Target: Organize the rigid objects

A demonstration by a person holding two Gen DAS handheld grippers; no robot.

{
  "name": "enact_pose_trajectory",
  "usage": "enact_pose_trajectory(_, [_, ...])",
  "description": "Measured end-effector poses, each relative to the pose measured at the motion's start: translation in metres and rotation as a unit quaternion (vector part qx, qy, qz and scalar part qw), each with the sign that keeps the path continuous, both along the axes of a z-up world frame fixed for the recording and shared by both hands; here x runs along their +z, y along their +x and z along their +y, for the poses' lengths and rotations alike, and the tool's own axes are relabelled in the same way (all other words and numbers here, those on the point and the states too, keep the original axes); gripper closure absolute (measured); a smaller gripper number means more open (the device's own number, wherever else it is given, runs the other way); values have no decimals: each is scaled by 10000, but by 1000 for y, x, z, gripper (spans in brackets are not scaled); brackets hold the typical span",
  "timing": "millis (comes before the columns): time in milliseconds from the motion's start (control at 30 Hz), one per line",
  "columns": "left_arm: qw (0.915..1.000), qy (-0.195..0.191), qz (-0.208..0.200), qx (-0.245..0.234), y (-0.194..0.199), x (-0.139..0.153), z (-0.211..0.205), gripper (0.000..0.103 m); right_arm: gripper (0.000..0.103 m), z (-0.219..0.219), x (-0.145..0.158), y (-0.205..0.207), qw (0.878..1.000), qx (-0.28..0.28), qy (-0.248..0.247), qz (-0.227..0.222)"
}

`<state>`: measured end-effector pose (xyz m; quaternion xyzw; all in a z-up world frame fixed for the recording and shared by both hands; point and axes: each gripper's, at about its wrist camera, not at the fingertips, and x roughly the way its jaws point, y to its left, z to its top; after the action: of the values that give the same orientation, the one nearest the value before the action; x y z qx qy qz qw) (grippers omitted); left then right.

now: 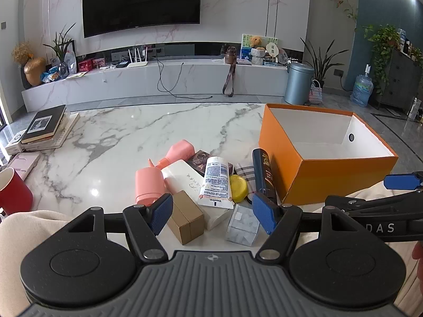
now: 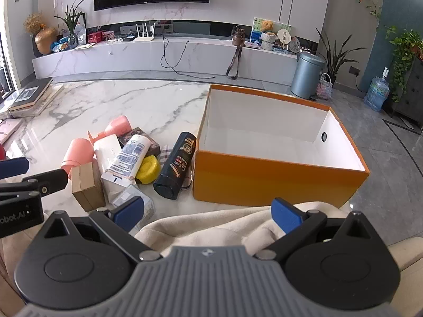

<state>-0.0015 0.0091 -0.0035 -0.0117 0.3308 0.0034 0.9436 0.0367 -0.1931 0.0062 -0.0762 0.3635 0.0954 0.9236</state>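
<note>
A heap of small items lies on the marble table (image 1: 148,126): pink bottles (image 1: 148,185), a white Vaseline tube (image 1: 215,182), a tan box (image 1: 185,218), a clear cube (image 1: 243,225), a yellow lid (image 1: 238,187) and a dark shampoo bottle (image 1: 264,174). An empty orange box (image 1: 327,177) stands right of them. My left gripper (image 1: 212,212) hovers open over the near edge of the heap, holding nothing. My right gripper (image 2: 208,212) is open above cream cloth (image 2: 211,227), in front of the orange box (image 2: 264,182), with the shampoo bottle (image 2: 175,166) ahead to its left.
A stack of books (image 1: 45,129) and a pink case (image 1: 22,163) sit at the table's far left, a red cup (image 1: 13,190) nearer. Beyond the table are a TV bench, a grey bin (image 1: 298,83), plants and a water jug on the floor.
</note>
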Motion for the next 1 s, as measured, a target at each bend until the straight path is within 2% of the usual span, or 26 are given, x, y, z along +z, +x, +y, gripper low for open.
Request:
enact_pose_trajectory(567, [10000,-21,67,0,2,-3,0,22,2,-1,-4,3,10000,25,3,88])
enact_pose_trajectory(700, [9996,-181,183,-79,6,-6,4,22,2,-1,-9,5,9997,66,143,185])
enact_pose_trajectory(833, [9988,-233,380,-190,12,-11,9,30,2,-1,-14,12,9983,190,420,352])
enact_pose_trajectory(900, [9974,-406,549,-251,18,-15,15,37,3,1,-16,17,9973,286,513,444])
enact_pose_trajectory(967, [9950,-586,762,-270,25,-19,23,41,8,7,-18,22,9964,438,528,498])
enact_pose_trajectory(1000, [9943,-605,839,-250,29,-20,26,43,14,9,-18,24,9960,506,517,516])
